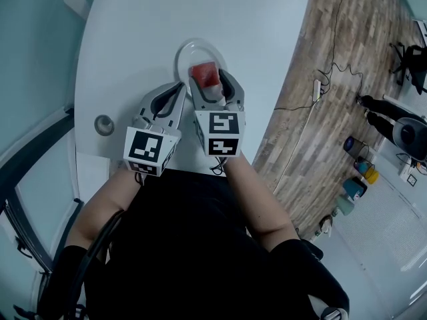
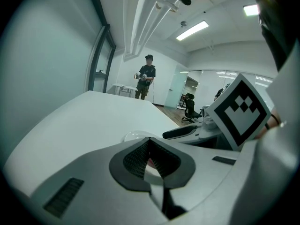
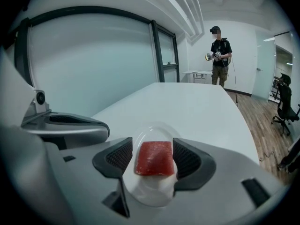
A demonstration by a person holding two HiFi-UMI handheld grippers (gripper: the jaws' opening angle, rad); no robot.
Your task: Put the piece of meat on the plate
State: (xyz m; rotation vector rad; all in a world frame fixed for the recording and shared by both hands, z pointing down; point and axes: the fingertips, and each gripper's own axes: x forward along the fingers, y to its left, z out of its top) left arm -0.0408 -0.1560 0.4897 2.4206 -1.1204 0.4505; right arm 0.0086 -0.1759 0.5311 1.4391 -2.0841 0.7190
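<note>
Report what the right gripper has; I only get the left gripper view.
Observer: The right gripper is shut on the piece of meat, a red slab.
Operator: Tell me where that sits.
Observer: It is over the clear plate, inside the rim; contact is unclear.
Operator: Now locate the other gripper.
Observer: From the head view, the left gripper has its tip at the plate's left rim, beside the right gripper.
</note>
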